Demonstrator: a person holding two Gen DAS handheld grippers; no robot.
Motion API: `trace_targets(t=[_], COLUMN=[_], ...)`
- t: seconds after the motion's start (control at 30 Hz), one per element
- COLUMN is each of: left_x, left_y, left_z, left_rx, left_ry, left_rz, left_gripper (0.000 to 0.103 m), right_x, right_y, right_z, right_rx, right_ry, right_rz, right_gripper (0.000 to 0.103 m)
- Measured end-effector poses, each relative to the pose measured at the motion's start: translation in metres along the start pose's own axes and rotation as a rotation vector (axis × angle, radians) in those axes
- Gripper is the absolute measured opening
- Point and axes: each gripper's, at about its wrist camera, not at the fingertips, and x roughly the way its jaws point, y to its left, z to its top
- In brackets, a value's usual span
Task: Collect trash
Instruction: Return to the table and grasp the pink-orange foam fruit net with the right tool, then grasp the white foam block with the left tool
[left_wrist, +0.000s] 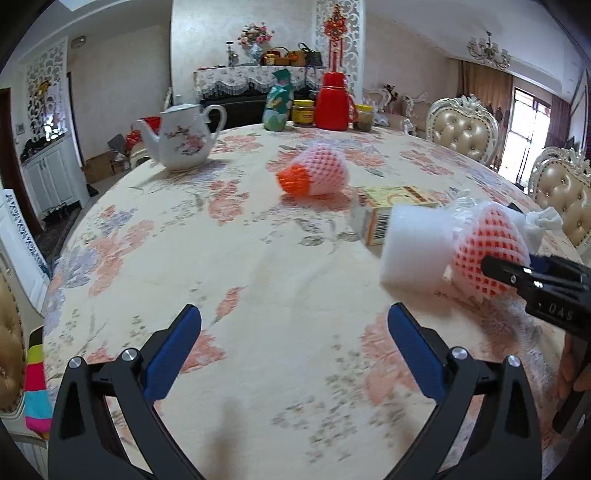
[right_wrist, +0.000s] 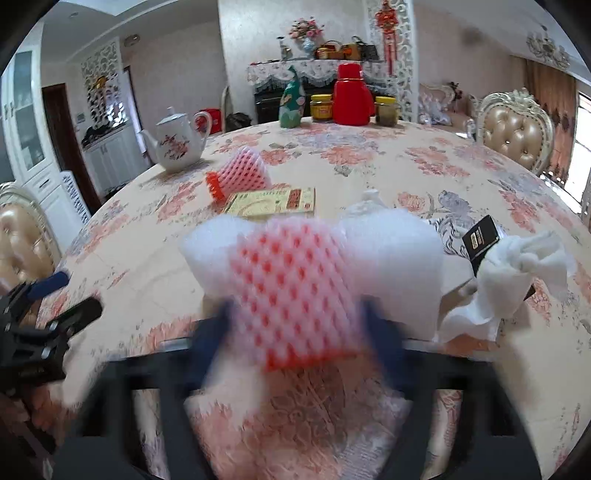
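Note:
My right gripper (right_wrist: 299, 317) is shut on a pink foam fruit net (right_wrist: 291, 291), held over the floral table with white foam wrap (right_wrist: 391, 251) around it; the view is blurred. The net (left_wrist: 487, 251) and the gripper (left_wrist: 517, 273) also show at the right of the left wrist view. My left gripper (left_wrist: 293, 332) is open and empty above the tablecloth. A second foam net with an orange end (left_wrist: 314, 171) lies mid-table. A yellow carton (right_wrist: 273, 201) lies flat behind the held net. A crumpled white tissue (right_wrist: 517, 273) and a small black box (right_wrist: 480, 240) lie at the right.
A white floral teapot (left_wrist: 181, 138) stands at the table's left. A red thermos (left_wrist: 334, 101), a green bottle (left_wrist: 279, 103) and jars (left_wrist: 303, 112) stand at the far edge. Padded chairs (left_wrist: 461, 127) stand around the table (left_wrist: 258, 266).

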Motion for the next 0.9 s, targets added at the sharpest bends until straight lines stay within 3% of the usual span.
trace_targets(t=[0.07,0.3,0.5,0.57,0.6,0.9], left_x=[0.005,0.034,0.068,0.075,0.075,0.015], left_y=[-0.011,-0.062,-0.089,-0.093,-0.095,-0.105], left_z=[0.003,0.021,0.037,0.038,0.038,0.014], left_rx=[0.004,0.058,0.083,0.090,0.094,0.169], left_ry=[0.009,0.038,0.069,0.080,0.089,-0.043], left_rz=[-0.027,-0.105,-0.074,-0.077,-0.117,-0.124], left_gripper=[0.098,0.098,0.097,0.072,0.061,0.059], right_x=[-0.014,-0.066,-0.087,-0.089,-0.090,-0.100], right_y=[-0.004,-0.034,-0.057,-0.063,-0.065,-0.066], right_z=[-0.006,-0.030,-0.041,-0.045,-0.047,-0.064], right_rx=[-0.016,-0.009,0.025,0.041,0.045,0.065], right_ry=[-0.025,-0.083,-0.097,-0.095,-0.093,-0.097], right_rz=[-0.018,-0.035,-0.049,-0.049,-0.045,-0.024], right_gripper=[0.036,0.034,0.034,0.034,0.034,0.034])
